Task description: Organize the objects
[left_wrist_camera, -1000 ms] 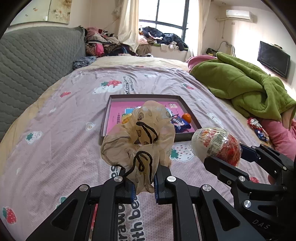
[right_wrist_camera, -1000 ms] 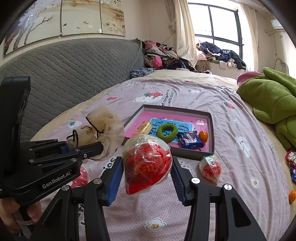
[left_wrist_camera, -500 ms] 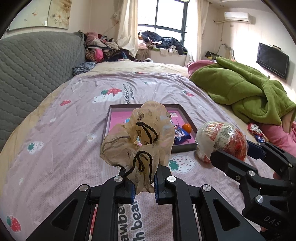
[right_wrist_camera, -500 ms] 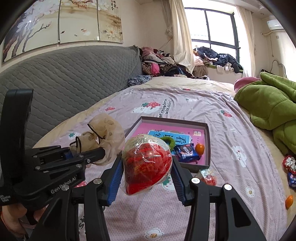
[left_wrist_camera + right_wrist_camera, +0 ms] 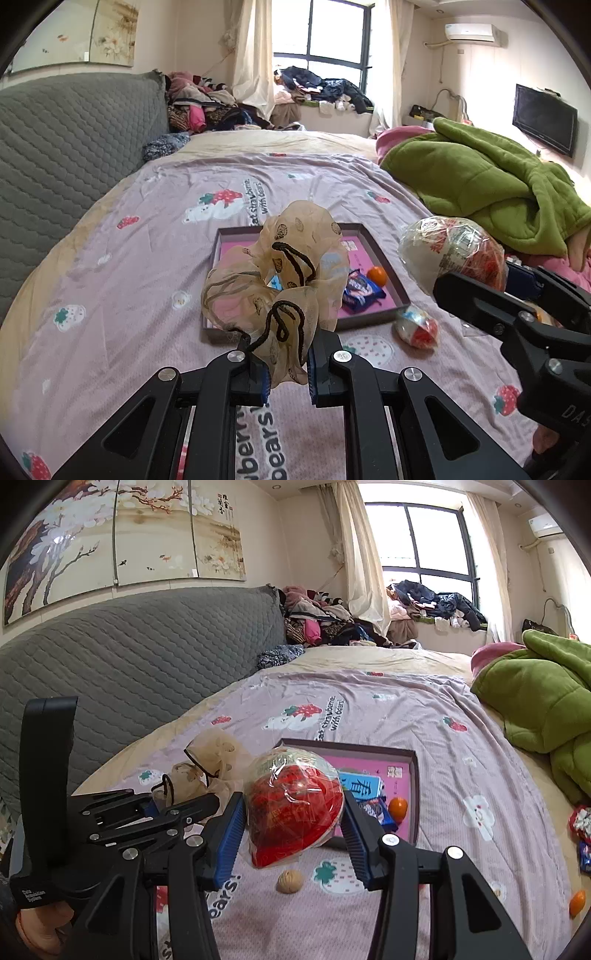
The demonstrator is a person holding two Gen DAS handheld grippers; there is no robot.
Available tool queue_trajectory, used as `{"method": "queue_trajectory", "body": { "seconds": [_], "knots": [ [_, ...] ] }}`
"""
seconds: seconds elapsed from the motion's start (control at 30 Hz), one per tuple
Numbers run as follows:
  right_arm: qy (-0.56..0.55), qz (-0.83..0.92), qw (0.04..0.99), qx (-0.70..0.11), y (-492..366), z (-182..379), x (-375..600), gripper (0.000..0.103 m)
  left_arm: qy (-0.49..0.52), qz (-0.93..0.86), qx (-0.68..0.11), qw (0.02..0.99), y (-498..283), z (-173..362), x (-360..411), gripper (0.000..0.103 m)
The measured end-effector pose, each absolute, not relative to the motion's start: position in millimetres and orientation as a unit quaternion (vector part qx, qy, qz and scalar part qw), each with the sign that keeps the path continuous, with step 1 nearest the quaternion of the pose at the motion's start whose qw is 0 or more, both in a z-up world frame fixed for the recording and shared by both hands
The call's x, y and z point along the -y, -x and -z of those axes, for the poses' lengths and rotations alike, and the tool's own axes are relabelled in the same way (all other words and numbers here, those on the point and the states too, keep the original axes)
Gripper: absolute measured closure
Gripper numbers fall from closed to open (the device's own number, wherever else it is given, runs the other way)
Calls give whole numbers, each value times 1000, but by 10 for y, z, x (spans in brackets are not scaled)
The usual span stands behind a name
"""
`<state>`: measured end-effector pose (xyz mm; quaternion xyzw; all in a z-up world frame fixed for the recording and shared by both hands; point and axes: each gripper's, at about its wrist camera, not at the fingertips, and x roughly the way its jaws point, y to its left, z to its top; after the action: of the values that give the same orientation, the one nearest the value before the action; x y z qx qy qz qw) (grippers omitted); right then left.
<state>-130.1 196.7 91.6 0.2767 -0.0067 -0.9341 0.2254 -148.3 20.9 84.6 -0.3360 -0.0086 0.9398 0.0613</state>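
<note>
My left gripper (image 5: 286,373) is shut on a beige spotted scrunchie (image 5: 280,277) and holds it above the bed, short of the pink-lined box (image 5: 391,291). My right gripper (image 5: 293,834) is shut on a large red-and-white wrapped egg (image 5: 293,808), also in the air; it also shows in the left wrist view (image 5: 452,254). The box (image 5: 413,775) holds a small orange (image 5: 398,808), a blue snack pack (image 5: 360,291) and a blue card (image 5: 360,788). The left gripper and scrunchie (image 5: 210,760) show to the left in the right wrist view.
A small wrapped egg (image 5: 417,326) lies on the lilac bedsheet (image 5: 147,258) by the box's right corner. A walnut (image 5: 290,881) lies on the sheet below my right gripper. A green blanket (image 5: 491,192) is on the right, a grey headboard (image 5: 129,672) on the left. An orange (image 5: 577,902) and wrapped sweets (image 5: 581,823) lie far right.
Both grippers have pulled back and up from the box with their loads still held. The box now looks smaller and the small wrapped egg and walnut have come into view.
</note>
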Motion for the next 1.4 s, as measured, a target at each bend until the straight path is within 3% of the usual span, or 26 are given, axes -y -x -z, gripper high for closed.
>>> {"method": "queue_trajectory", "body": {
  "seconds": [1.4],
  "knots": [
    [-232, 948, 218, 6, 2102, -983, -2038, 52, 339, -940, 12, 36, 2492, -805, -127, 89]
  ]
}}
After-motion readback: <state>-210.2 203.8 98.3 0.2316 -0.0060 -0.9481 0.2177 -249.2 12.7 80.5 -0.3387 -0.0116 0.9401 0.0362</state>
